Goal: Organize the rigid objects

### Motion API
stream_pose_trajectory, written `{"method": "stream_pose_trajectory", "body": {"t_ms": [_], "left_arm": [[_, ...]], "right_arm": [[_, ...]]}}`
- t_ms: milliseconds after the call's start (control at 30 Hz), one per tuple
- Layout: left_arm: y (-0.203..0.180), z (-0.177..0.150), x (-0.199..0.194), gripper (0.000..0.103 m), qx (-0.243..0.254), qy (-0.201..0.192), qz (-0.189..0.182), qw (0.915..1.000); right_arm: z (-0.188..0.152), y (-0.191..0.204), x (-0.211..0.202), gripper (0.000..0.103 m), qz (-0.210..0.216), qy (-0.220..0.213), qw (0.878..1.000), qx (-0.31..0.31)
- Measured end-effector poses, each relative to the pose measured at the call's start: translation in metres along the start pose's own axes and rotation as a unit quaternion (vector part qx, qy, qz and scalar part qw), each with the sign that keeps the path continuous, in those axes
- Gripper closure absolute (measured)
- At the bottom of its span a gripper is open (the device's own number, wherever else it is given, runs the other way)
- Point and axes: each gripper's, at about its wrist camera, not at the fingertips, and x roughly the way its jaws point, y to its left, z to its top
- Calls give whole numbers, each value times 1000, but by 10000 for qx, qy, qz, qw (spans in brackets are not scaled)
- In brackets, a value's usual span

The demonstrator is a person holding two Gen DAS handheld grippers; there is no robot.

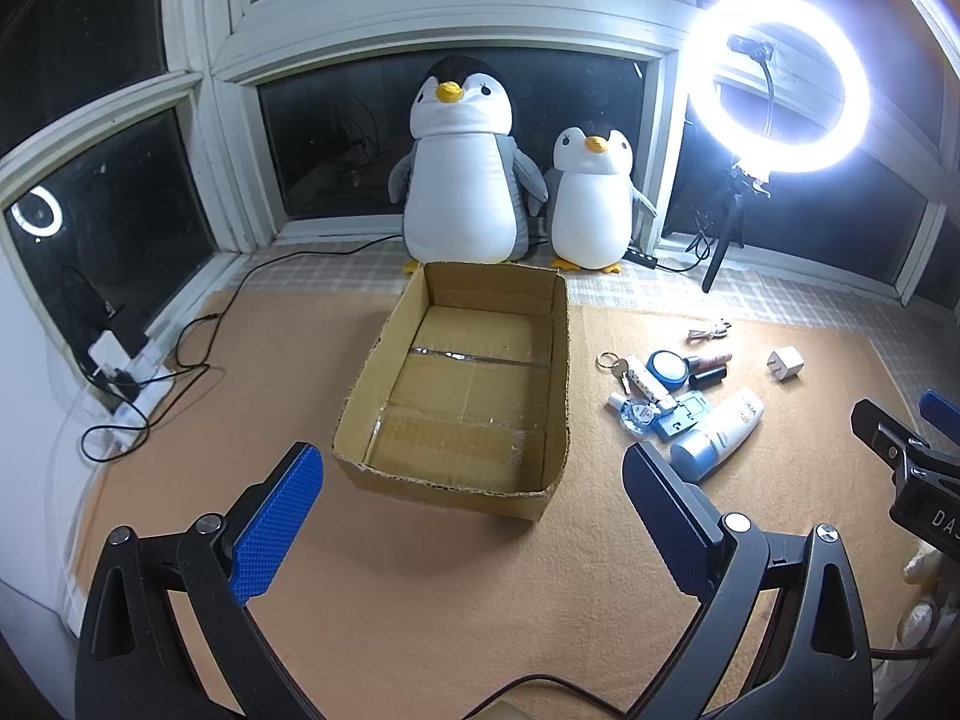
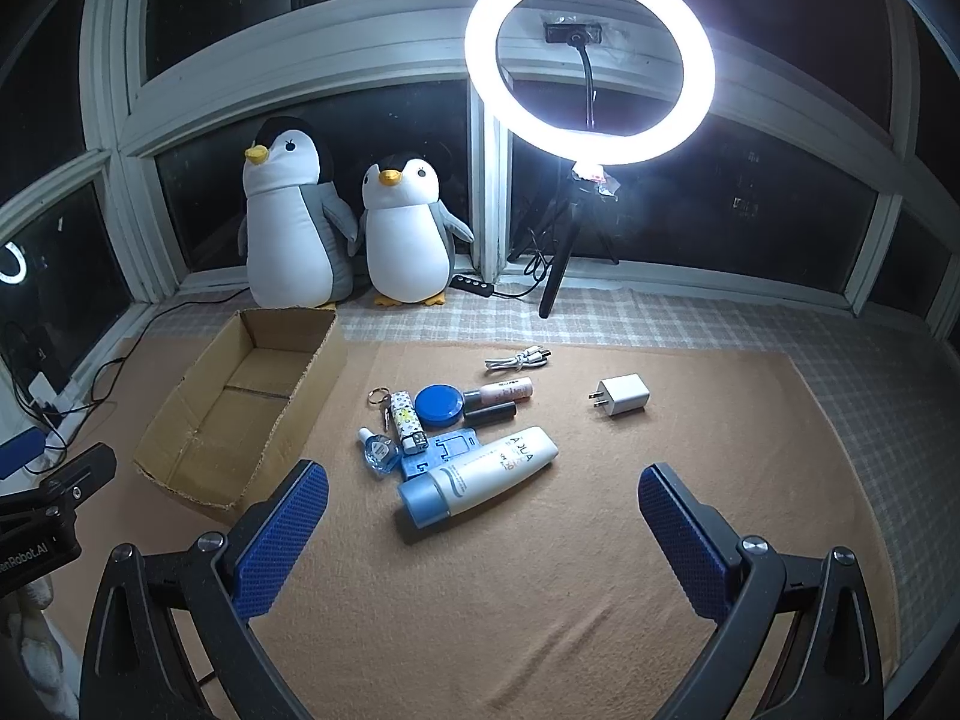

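A loose cluster of small rigid things lies on the orange mat [image 2: 540, 570], just right of one open cardboard box [image 2: 240, 408], which holds nothing. Counted in the right wrist view: one white lotion tube [image 2: 480, 474] with a blue cap, lying on its side; one blue flat holder [image 2: 447, 450] partly under it; one round blue compact [image 2: 438, 405]; two slim cosmetic tubes, a pink one [image 2: 504, 391] and a dark one [image 2: 489, 414], side by side; one patterned lighter [image 2: 404, 423]; one key ring [image 2: 378, 397]; one small clear bottle [image 2: 378, 450]. Apart from the cluster sit one white charger plug [image 2: 621, 395] and one coiled white cable [image 2: 517, 358].

The right claw [image 2: 483, 519] hovers wide above the mat, holding nothing. The left claw [image 1: 474, 504] is likewise spread wide and free, facing the box's near wall.

Behind, two plush penguins [image 2: 288, 222] stand by the window, beside one lit ring light [image 2: 591, 60] on a tripod.
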Motion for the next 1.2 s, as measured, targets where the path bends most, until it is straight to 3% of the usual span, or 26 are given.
{"method": "stream_pose_trajectory", "body": {"t_ms": [1200], "left_arm": [[1, -1, 5, 3, -9, -7, -8, 10000]], "right_arm": [[-4, 0, 1, 1, 24, 26, 10000, 26]]}}
